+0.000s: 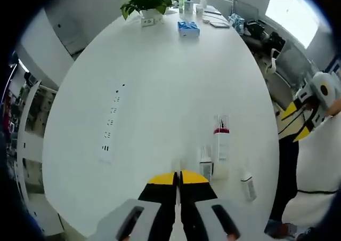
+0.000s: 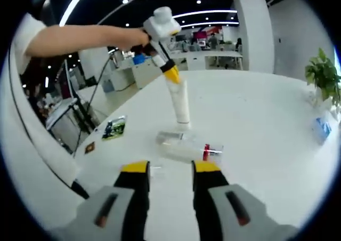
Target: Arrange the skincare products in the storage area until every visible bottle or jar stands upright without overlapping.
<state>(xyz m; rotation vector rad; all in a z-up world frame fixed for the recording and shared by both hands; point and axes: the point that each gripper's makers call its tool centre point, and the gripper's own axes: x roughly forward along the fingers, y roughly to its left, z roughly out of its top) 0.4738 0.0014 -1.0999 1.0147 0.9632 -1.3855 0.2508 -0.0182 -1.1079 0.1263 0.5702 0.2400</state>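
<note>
left gripper [image 2: 173, 77] fingers pinching upright white tube [image 2: 181, 106], right gripper [image 2: 169, 171] fingers spread

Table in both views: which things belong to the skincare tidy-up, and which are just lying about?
Job:
tall white plastic tube, standing
clear plastic bottle with red band, lying down
small white bottle

Lying about:
green potted plant
blue packet
white power strip
small printed card

A potted plant [image 1: 146, 0], blue tissue pack [image 1: 188, 28] and power strip [image 1: 111, 122] lie on the white table [image 1: 160, 81].
</note>
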